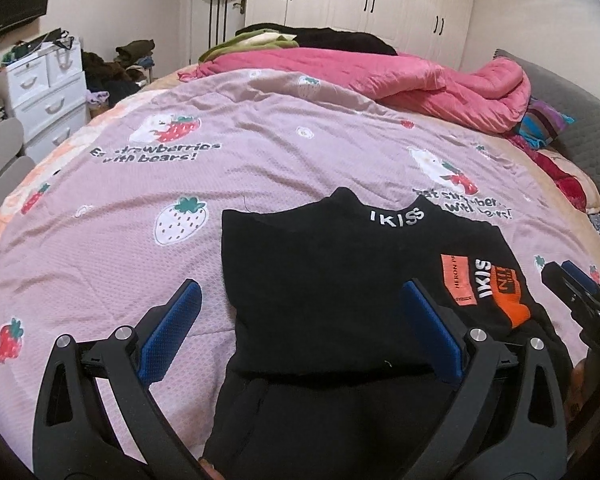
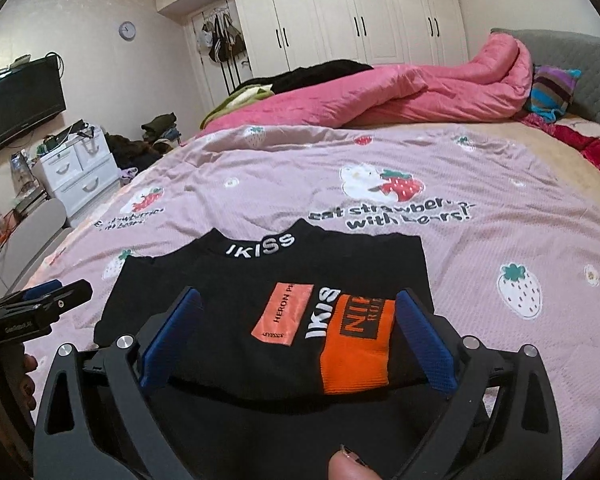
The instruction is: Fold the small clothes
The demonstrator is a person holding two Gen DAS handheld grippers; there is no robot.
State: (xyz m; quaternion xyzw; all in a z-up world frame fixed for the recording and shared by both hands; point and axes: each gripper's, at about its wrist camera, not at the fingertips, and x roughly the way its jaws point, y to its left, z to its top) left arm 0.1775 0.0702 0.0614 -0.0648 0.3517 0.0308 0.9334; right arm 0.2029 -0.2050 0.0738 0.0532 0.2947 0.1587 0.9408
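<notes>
A small black top (image 1: 324,280) with a white "IKISS" collar and orange patches lies on the pink strawberry sheet (image 1: 180,168), both sides folded in over the body. It also shows in the right wrist view (image 2: 268,292). My left gripper (image 1: 300,320) is open, its blue pads straddling the top's left half just above the cloth. My right gripper (image 2: 298,334) is open over the orange-cuffed sleeve (image 2: 356,344) on the top's right half. Each gripper shows at the edge of the other's view, the right one (image 1: 580,296) and the left one (image 2: 48,296).
A bunched pink quilt (image 2: 400,96) and dark clothes (image 2: 320,70) lie at the bed's far end. A striped pillow (image 2: 552,88) rests by the grey headboard (image 2: 596,76). White drawers (image 2: 76,176) and a TV (image 2: 20,104) stand on the left.
</notes>
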